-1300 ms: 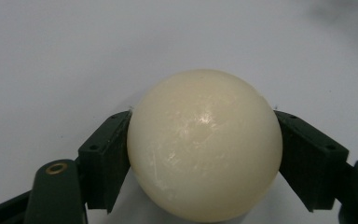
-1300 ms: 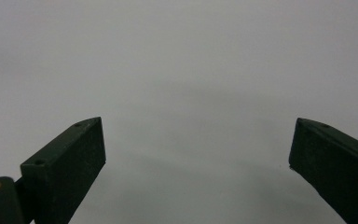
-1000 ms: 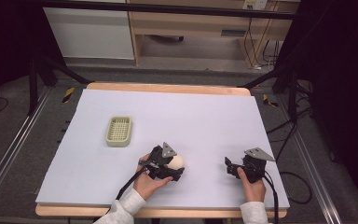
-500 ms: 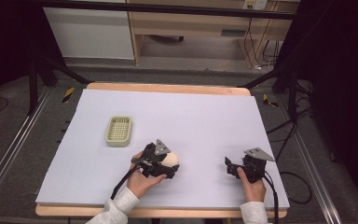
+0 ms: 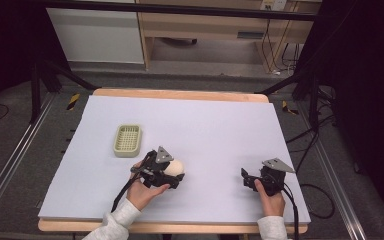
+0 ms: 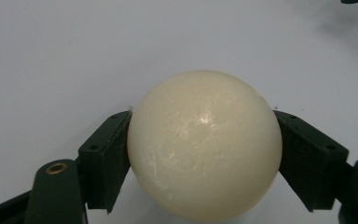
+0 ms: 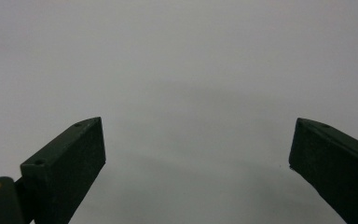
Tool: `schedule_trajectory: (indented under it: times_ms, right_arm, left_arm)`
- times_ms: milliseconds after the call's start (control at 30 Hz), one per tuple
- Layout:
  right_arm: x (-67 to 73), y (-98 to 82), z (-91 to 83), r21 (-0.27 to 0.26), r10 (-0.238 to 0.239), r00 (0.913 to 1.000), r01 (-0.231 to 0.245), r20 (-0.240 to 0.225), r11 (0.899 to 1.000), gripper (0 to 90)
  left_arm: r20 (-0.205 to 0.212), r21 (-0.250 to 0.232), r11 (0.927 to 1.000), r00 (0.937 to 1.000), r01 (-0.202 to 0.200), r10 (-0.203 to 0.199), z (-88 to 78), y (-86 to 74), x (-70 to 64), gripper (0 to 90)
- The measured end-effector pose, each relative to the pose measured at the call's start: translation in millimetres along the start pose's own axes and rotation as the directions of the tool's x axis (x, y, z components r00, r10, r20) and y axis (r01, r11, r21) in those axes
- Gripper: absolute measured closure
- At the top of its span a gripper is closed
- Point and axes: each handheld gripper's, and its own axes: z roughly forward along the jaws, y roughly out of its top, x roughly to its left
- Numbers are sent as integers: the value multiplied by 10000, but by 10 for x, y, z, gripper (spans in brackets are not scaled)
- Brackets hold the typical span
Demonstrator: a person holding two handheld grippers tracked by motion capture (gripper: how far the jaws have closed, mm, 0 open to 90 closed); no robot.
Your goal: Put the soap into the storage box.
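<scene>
Your left gripper jaws clamp the cream ball just above the surface, near the green basket. It's smooth and round, so it could squirt out. Your right gripper jaws stand wide, empty.

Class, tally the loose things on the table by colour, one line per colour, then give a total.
Cream: 1, the ball held in the left gripper
Pale green: 1, the small slotted tray
Total: 2
</scene>
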Motion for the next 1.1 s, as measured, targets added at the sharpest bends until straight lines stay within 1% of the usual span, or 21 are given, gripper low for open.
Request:
schedule_trajectory:
  times_ms: [100, 200, 533, 600, 667, 767, 800, 833, 967, 1033, 1067, 1100]
  right_arm:
    - [0, 0, -1, -8, -2, 10000, 2, 4, 10000, 40]
    - [-1, -1, 2, -10, -26, 10000, 26, 21, 10000, 40]
    - [-2, 0, 2, 3, -22, 10000, 22, -9, 10000, 40]
    - [-2, 0, 2, 4, -24, 10000, 24, -11, 10000, 40]
    - [-3, 0, 2, 3, -19, 10000, 19, -16, 10000, 40]
    - [-3, 0, 3, 9, -33, 10000, 33, -32, 10000, 40]
    - [-3, 0, 3, 9, -33, 10000, 33, -32, 10000, 40]
    - [-2, 0, 2, 7, -45, 10000, 45, -25, 10000, 40]
    - [0, 0, 3, 6, -49, 10000, 49, -10, 10000, 40]
    - [1, 0, 3, 3, -53, 10000, 53, 9, 10000, 40]
    - [1, 0, 3, 3, -53, 10000, 53, 9, 10000, 40]
    - [2, 0, 3, 1, -59, 10000, 59, 17, 10000, 40]
  left_arm:
    - [7, -34, 10000, 10000, 73, -73, -27, -9, 34, 237]
    - [-64, -42, 10000, 10000, 34, -34, -56, -19, 75, 237]
    - [-216, -168, 9995, 9994, 256, -259, -128, -40, 226, 237]
    - [-257, -223, 9990, 9989, 382, -388, -147, -46, 258, 238]
    - [-311, -262, 9988, 9986, 421, -429, -170, -48, 292, 238]
    - [-384, -430, 9974, 9975, 584, -601, -215, -43, 349, 238]
    - [-384, -430, 9974, 9975, 584, -601, -215, -43, 349, 238]
    - [-409, -517, 9965, 9969, 650, -672, -249, -33, 385, 238]
    - [-500, -730, 9937, 9948, 853, -890, -312, -19, 460, 238]
    - [-564, -780, 9927, 9937, 924, -969, -339, -16, 501, 238]
    - [-564, -780, 9927, 9937, 924, -969, -339, -16, 501, 238]
    - [-622, -812, 9917, 9925, 997, -1049, -357, -15, 536, 238]
